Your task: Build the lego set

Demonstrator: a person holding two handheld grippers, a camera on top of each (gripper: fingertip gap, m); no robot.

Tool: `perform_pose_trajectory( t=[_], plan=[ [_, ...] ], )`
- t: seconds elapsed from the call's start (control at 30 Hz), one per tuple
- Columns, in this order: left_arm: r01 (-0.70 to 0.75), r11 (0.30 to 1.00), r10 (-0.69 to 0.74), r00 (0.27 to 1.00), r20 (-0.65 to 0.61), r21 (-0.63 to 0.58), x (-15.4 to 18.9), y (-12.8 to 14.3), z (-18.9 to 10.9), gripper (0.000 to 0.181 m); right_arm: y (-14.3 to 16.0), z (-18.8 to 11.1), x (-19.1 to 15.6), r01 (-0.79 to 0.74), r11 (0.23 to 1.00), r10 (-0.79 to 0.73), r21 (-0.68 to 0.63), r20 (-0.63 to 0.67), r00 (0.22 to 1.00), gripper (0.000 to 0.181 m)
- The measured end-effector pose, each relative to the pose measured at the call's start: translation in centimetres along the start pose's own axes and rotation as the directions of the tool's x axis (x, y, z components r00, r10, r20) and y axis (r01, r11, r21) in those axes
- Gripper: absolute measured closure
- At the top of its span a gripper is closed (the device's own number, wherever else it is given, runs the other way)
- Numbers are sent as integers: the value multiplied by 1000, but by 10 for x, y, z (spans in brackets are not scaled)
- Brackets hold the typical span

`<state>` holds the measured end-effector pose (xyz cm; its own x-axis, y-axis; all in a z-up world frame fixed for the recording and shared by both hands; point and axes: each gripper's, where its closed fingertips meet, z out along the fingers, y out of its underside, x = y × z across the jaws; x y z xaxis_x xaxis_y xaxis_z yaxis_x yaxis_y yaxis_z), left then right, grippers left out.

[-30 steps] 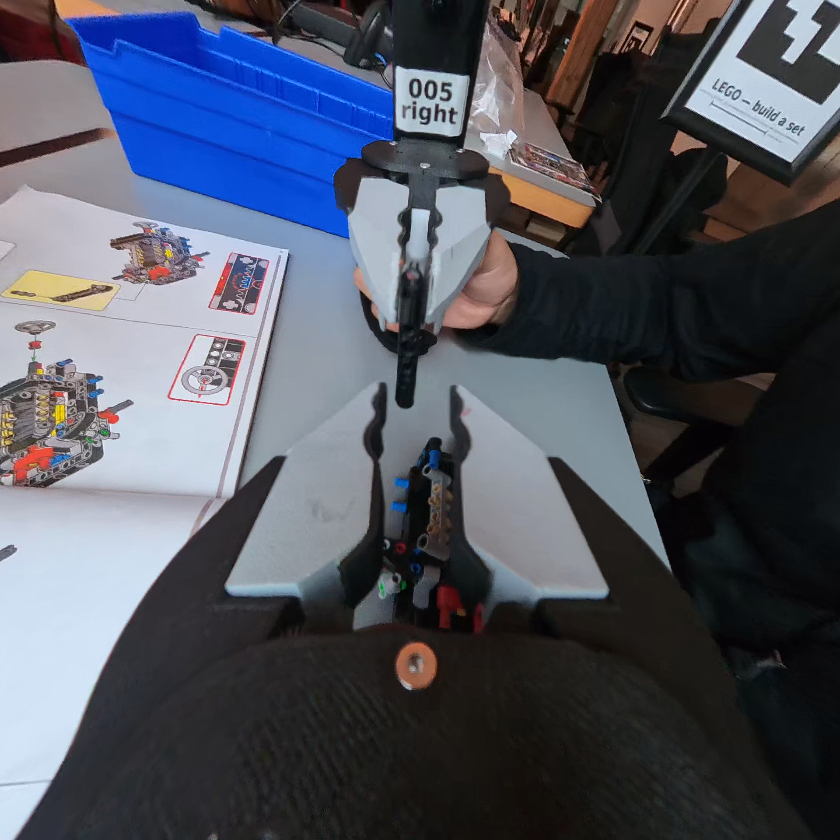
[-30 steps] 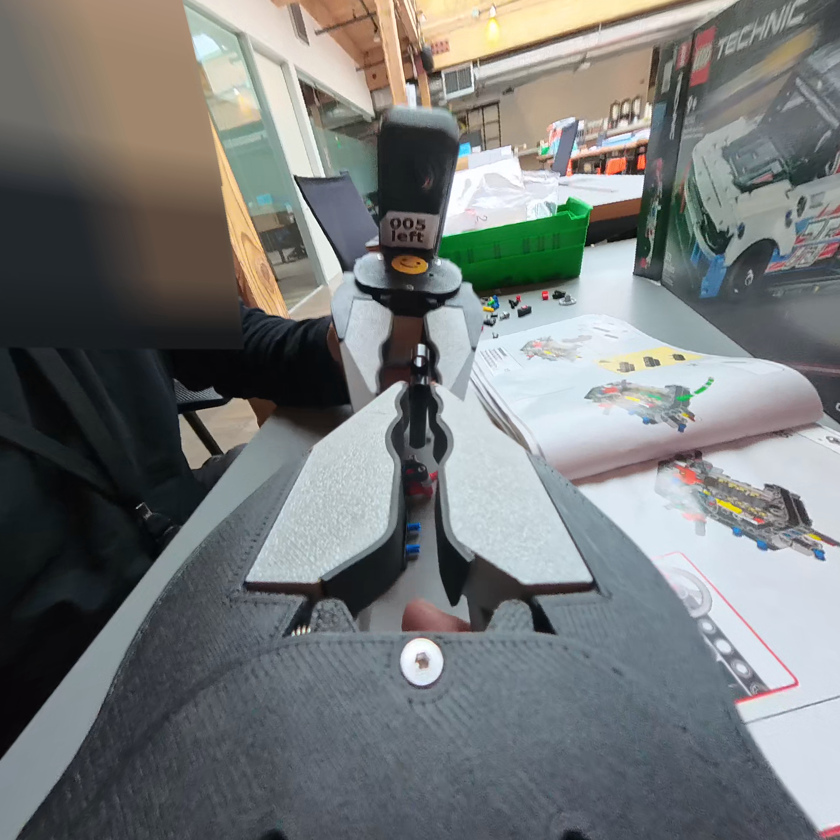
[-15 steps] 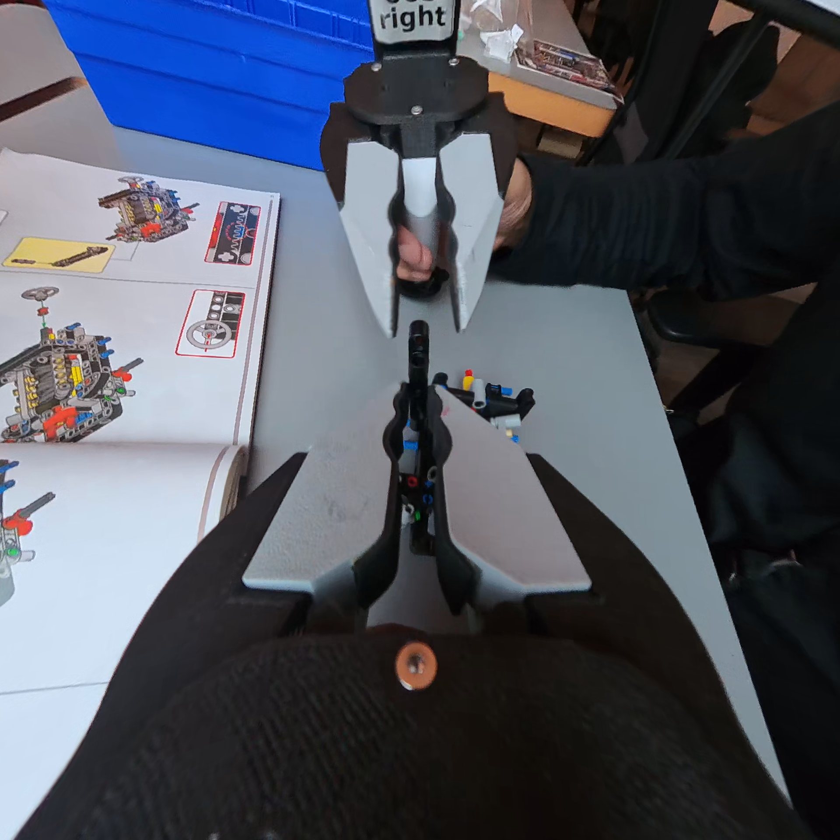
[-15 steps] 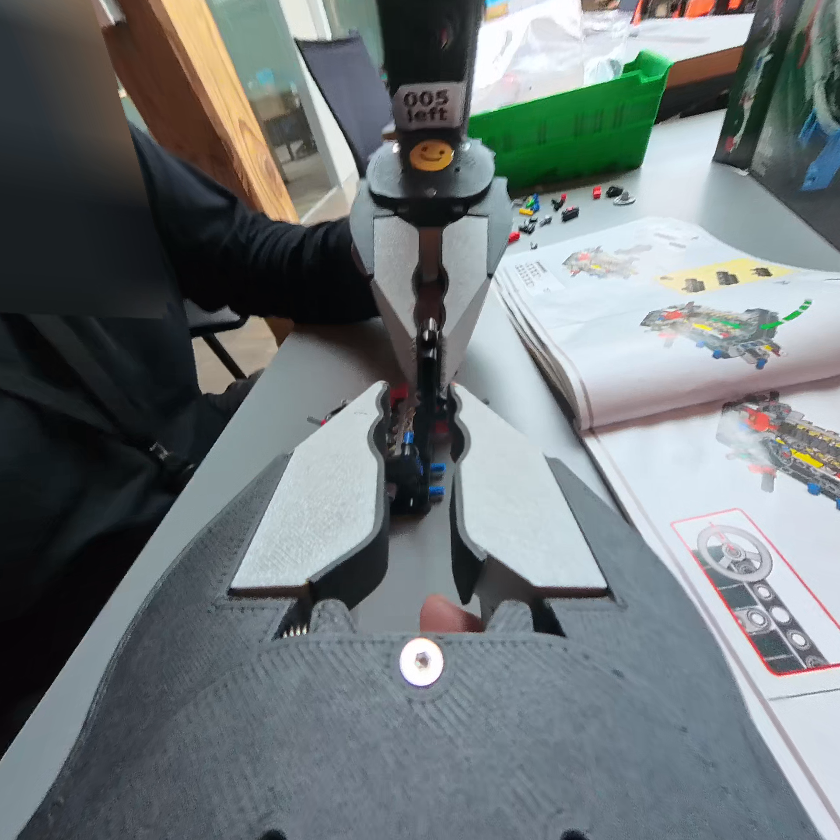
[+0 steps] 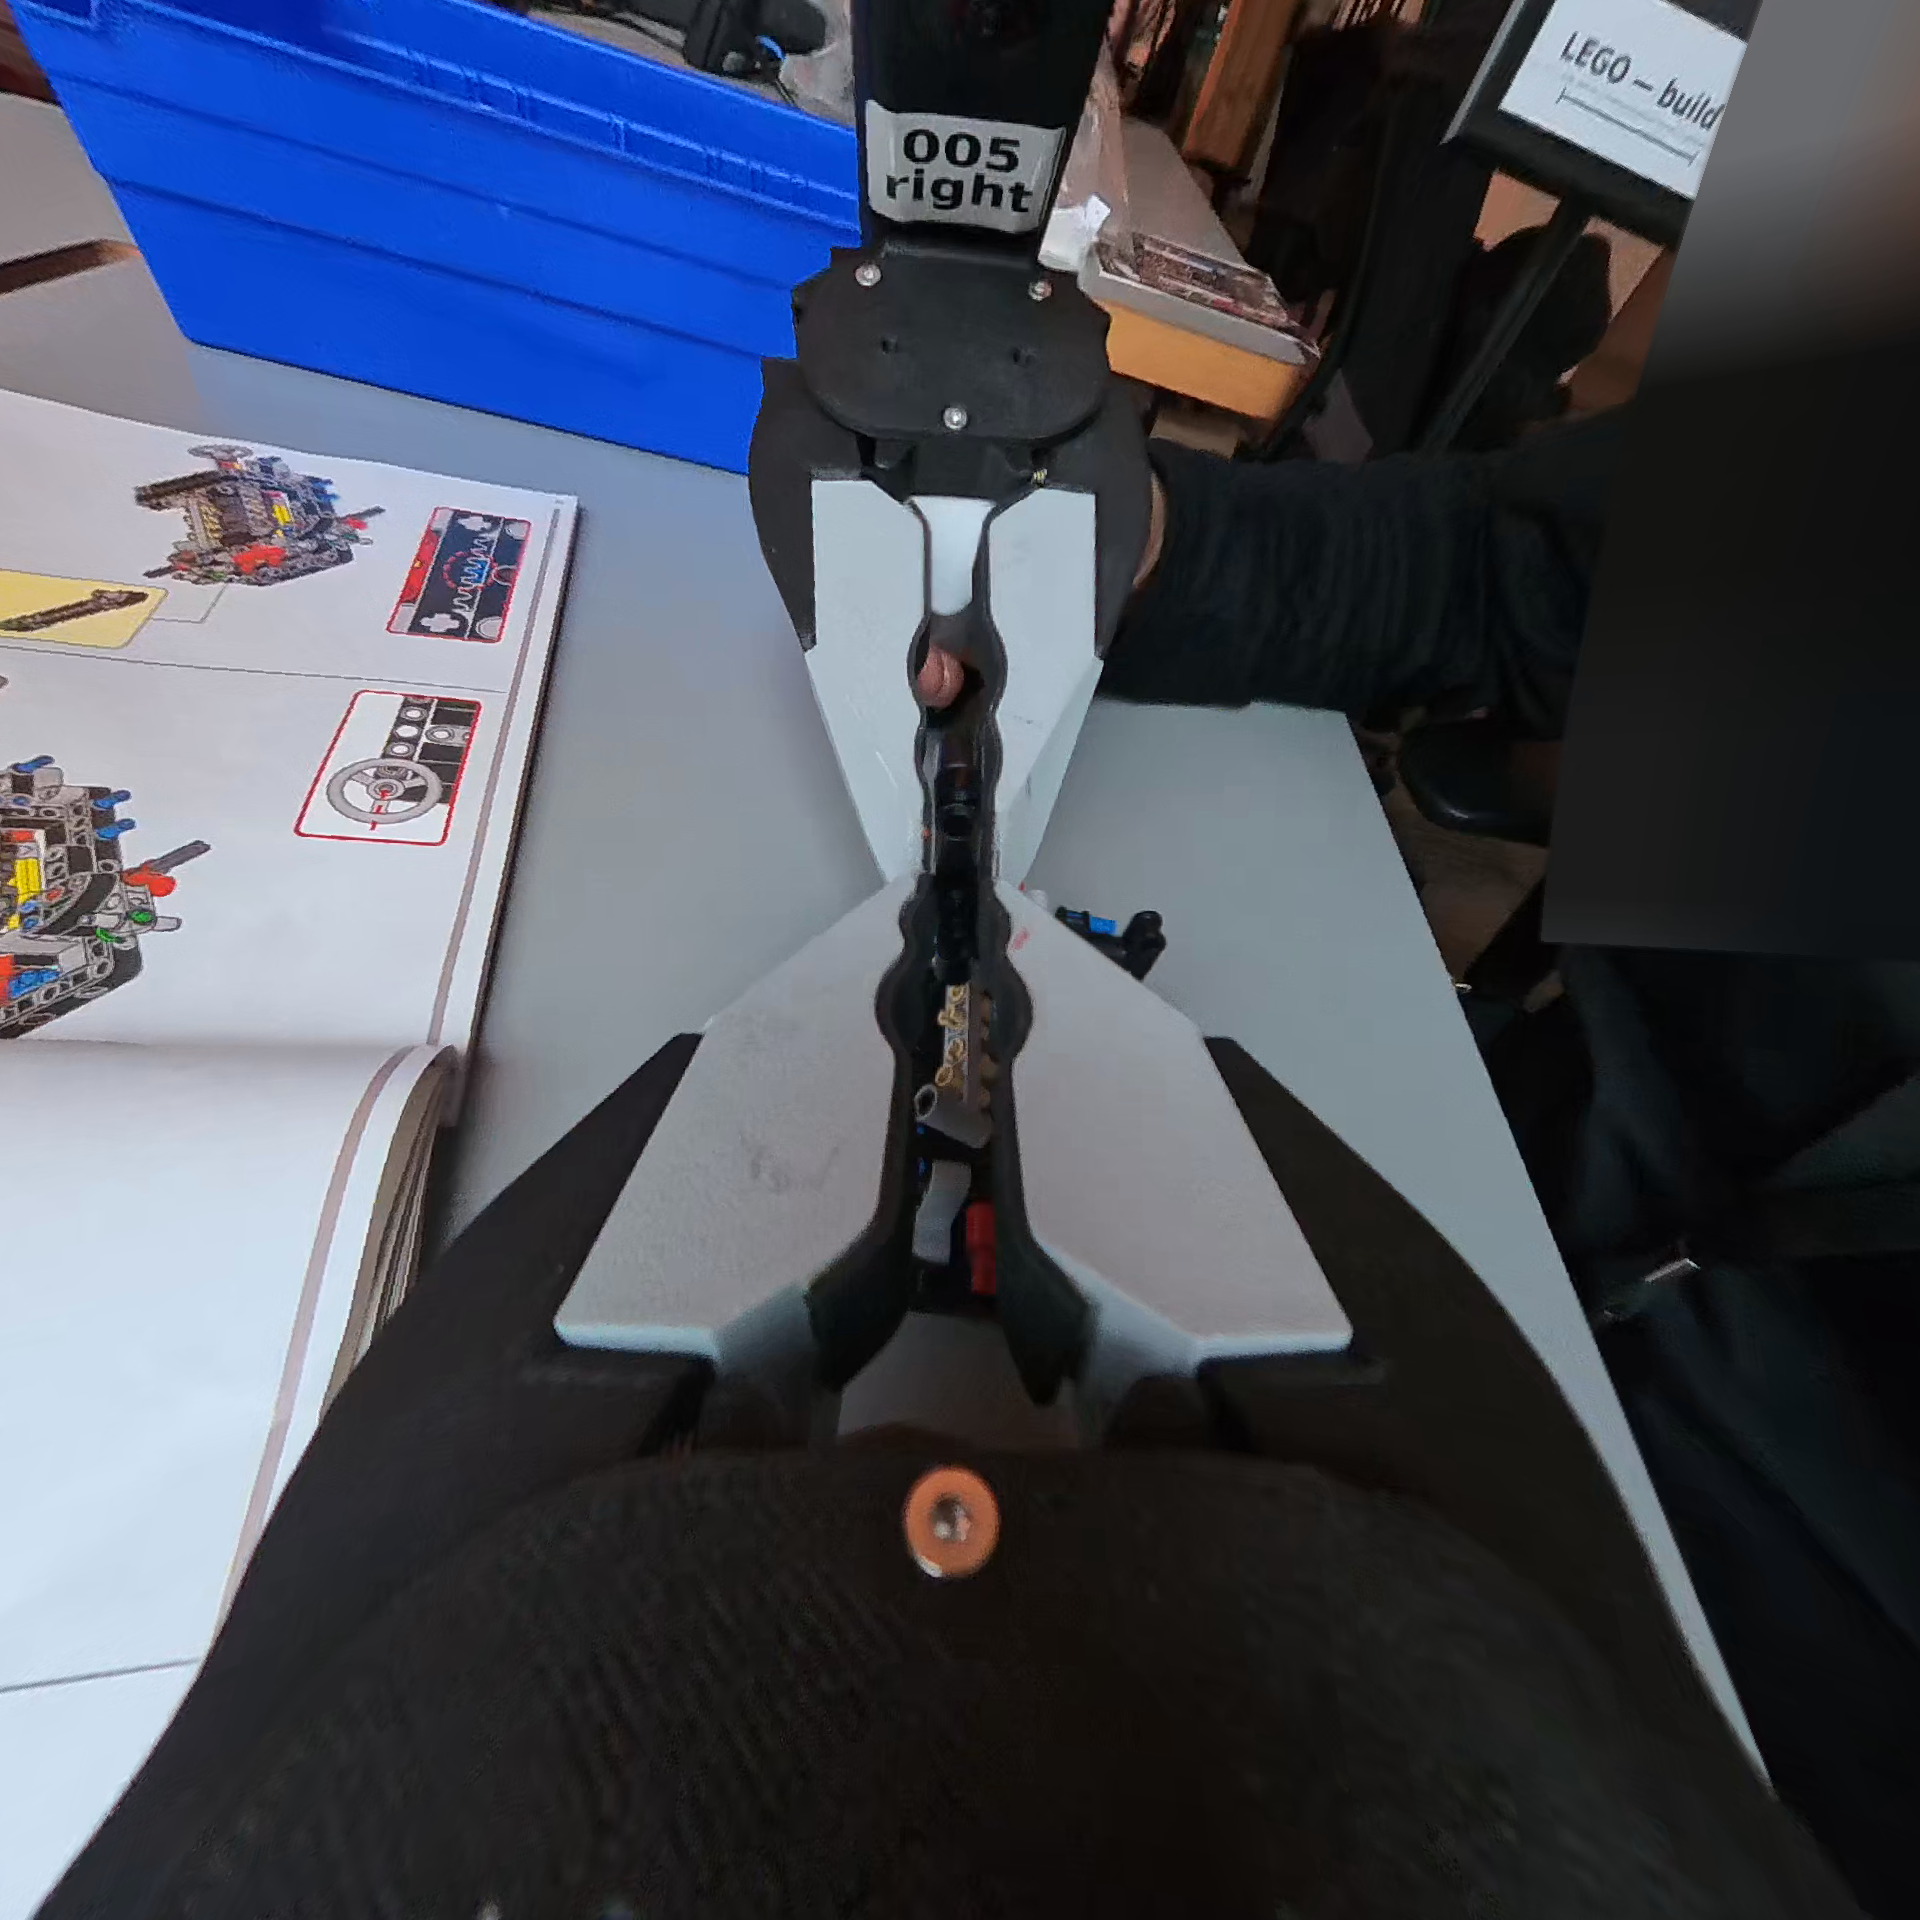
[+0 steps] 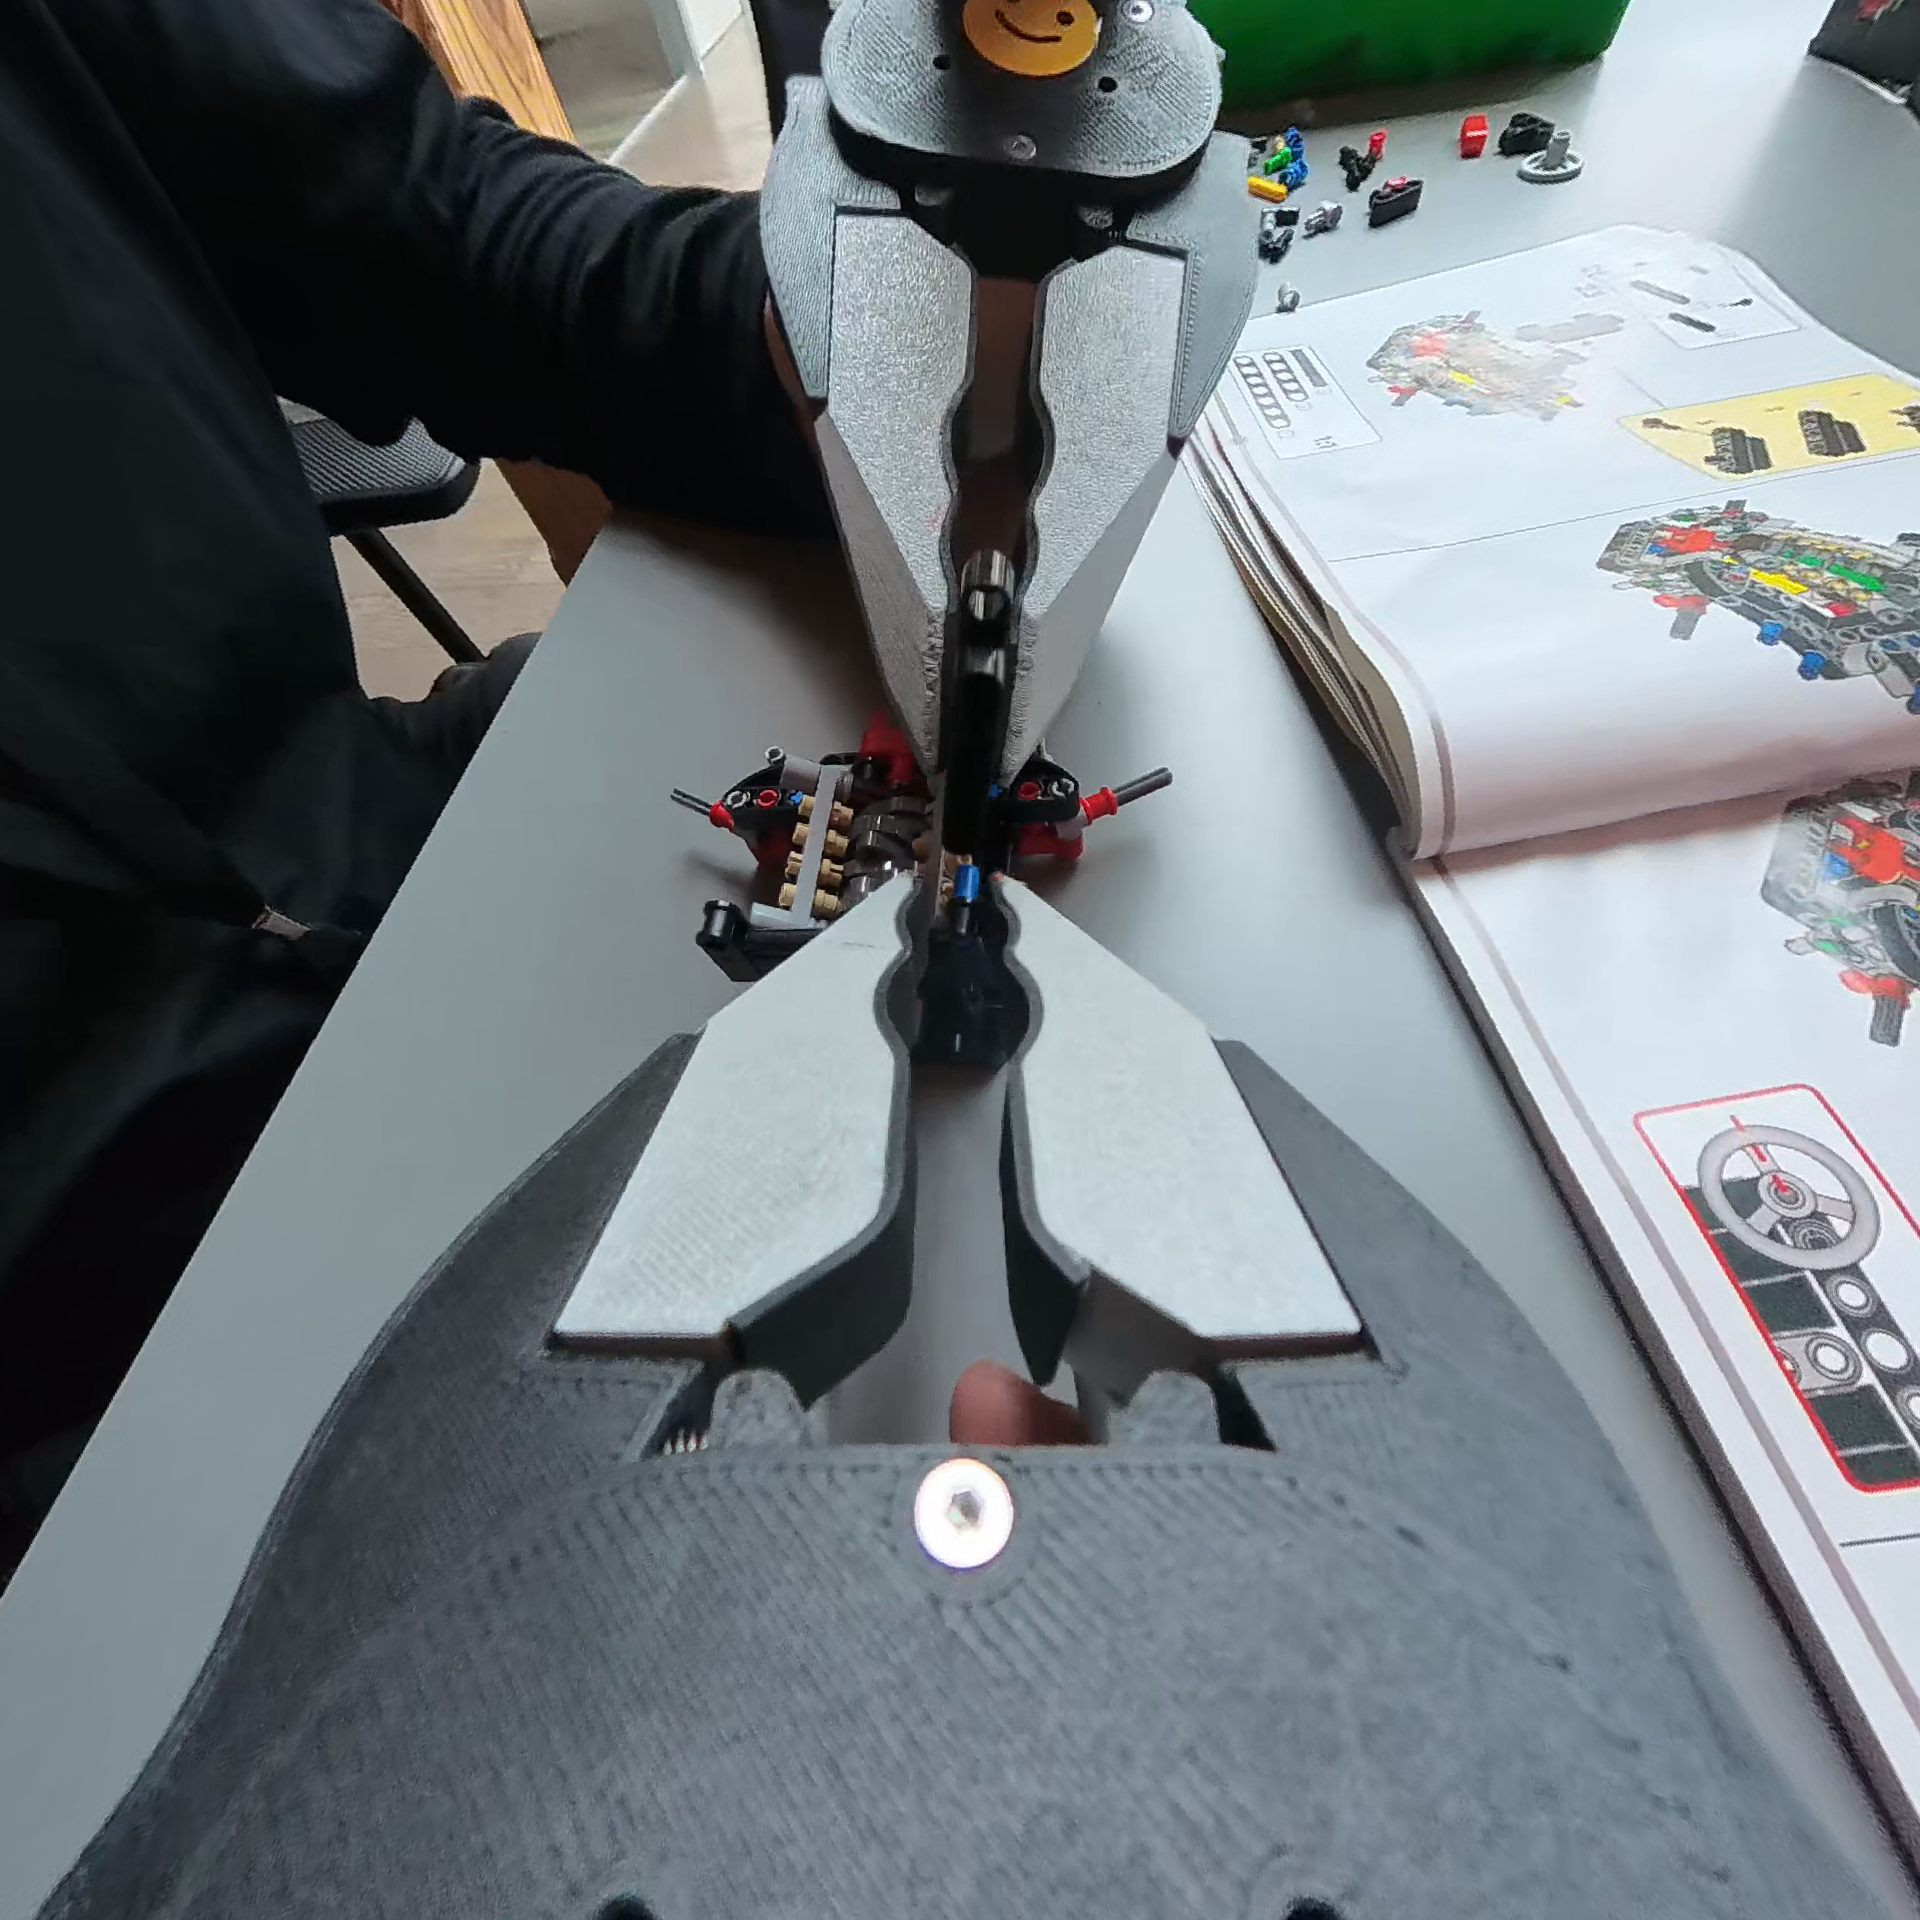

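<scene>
A long black beam [image 5: 953, 821] runs between my two grippers, which meet tip to tip above the table. My left gripper [image 5: 951, 899] is shut on one end. It shows in the right wrist view [image 6: 971, 769] with the beam [image 6: 977, 717] between its fingers. My right gripper [image 6: 956, 899] is closed to beam width at the other end, and it shows in the left wrist view [image 5: 956, 873]. The half-built lego engine assembly [image 6: 821, 842] sits on the grey table right below the tips. Its tan pistons [image 5: 956, 1039] show through my left jaws.
The open instruction booklet [image 5: 260, 831] lies beside the assembly, also in the right wrist view [image 6: 1610, 623]. A blue bin [image 5: 447, 208] stands behind it. Loose small parts [image 6: 1392, 192] lie before a green bin [image 6: 1403, 42]. The table edge [image 6: 436, 883] and a black-sleeved arm [image 6: 520, 312] are close. My two grippers' fingertips are within a few centimetres of each other.
A second ago the right gripper held the beam. It passed it to the left gripper and opened. Now the right jaws have closed again and both grippers have come together over the assembly.
</scene>
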<state>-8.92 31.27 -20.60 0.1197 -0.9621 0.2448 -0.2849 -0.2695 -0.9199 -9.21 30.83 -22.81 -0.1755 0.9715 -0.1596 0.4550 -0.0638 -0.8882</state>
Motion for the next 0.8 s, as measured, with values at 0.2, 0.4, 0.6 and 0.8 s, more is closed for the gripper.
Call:
perform_pose_trajectory(
  t=[0.2,0.4,0.6,0.8],
  plan=[
    [-1,1000,1,1000,28,7,-3,-1,0,176,-3,-2,1,-12,1000,12,24,4,1000,162],
    [20,1000,-20,999,33,18,-2,-3,4,176,-25,-10,2,44,987,-39,153,-33,999,161],
    [45,999,-46,998,44,8,-3,-3,5,176,-39,-16,3,65,969,-52,237,-60,997,169],
    [35,999,-33,997,76,-29,-5,-1,6,176,-36,-16,7,45,971,-30,233,-66,997,177]
  ],
)
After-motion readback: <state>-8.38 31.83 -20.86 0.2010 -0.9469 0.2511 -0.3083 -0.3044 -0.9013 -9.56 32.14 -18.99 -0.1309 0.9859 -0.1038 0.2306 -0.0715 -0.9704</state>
